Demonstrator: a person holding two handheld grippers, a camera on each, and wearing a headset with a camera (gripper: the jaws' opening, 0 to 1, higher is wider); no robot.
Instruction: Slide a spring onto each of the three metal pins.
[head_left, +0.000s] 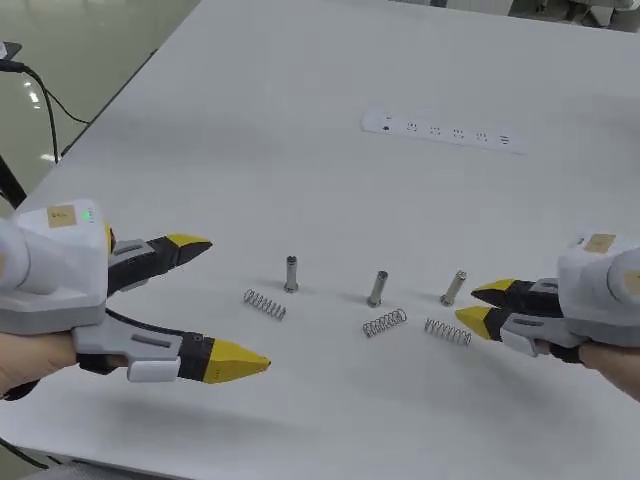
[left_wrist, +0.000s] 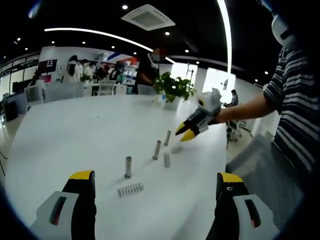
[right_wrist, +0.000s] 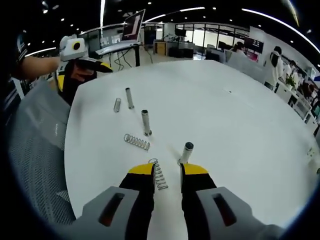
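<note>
The left gripper (head_left: 232, 302) hovers over the table (head_left: 300, 150) with its jaws spread wide and nothing between them; its body is cut off at the picture's edge. Just ahead of its tips lie the left spring (head_left: 264, 304) and the upright left pin (head_left: 291, 273). Farther from it are the middle pin (head_left: 377, 288) and middle spring (head_left: 384, 322). The right pin (head_left: 454, 288) and right spring (head_left: 447, 332) sit just off the right gripper (head_left: 472, 304), whose jaws are narrowly parted. In the right gripper view the spring's near end is hidden between them, so I cannot tell whether they touch.
</note>
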